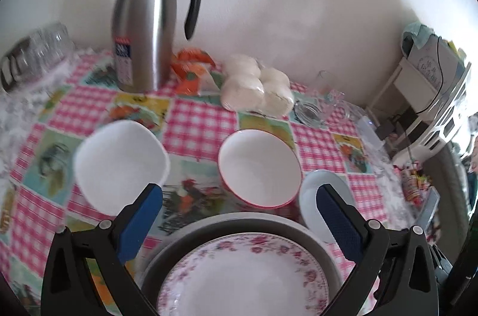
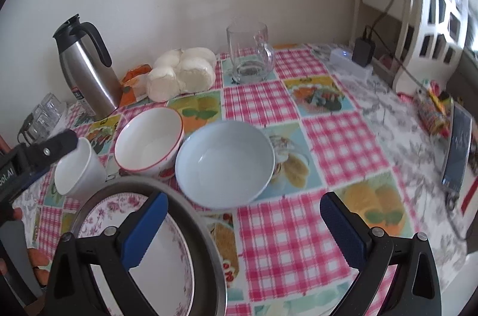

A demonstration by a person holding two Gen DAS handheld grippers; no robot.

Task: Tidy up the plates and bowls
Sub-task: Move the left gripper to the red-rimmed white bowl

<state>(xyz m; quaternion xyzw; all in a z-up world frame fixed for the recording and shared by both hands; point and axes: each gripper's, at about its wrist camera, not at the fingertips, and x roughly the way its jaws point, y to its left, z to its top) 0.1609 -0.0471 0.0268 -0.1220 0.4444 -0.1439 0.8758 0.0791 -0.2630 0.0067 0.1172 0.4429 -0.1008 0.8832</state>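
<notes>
My left gripper is open and empty, hovering over a floral plate that lies on a larger grey plate. Beyond it stand a white square bowl, a red-rimmed bowl and a pale blue bowl, the last partly behind the right finger. My right gripper is also open and empty, above the cloth in front of the pale blue bowl. In that view the red-rimmed bowl, white bowl and stacked plates sit to the left, under a finger of the left gripper.
On the checked tablecloth a steel thermos jug and a bag of white buns stand by the wall. A glass mug is at the back, upturned glasses at far left. A phone and white shelf lie right.
</notes>
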